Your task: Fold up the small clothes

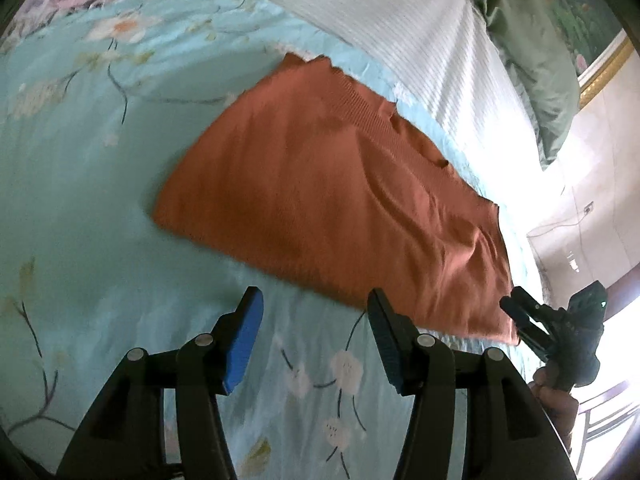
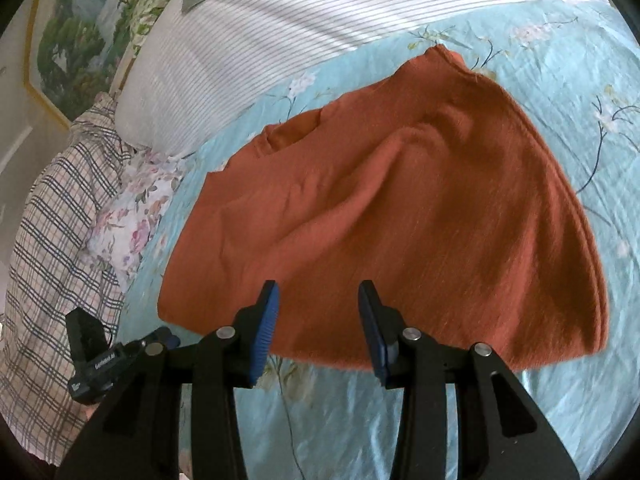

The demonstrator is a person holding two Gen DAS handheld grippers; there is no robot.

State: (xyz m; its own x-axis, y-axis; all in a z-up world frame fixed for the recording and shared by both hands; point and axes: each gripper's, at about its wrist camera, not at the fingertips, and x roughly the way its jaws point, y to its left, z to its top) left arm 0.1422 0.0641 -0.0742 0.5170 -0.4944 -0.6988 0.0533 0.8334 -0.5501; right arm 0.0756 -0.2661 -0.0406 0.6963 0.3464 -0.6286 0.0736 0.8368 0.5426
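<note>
Orange garment [image 2: 400, 208] flat on bedsheet [image 2: 520, 420], beyond open right hand-held gripper [image 2: 318, 292].

Floral aqua sheet [image 2: 360, 420] underneath, striped white pillow [image 2: 248, 52] behind, plaid fabric [image 2: 52, 240] at left, framed painting [image 2: 68, 52] w/ greenery.

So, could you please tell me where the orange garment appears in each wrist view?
Left wrist: the orange garment lies centre to right, beyond the open left gripper.
Right wrist: it fills the centre and right, its near edge under the open right gripper.
Shared landmark: the white striped bedding behind it.
</note>
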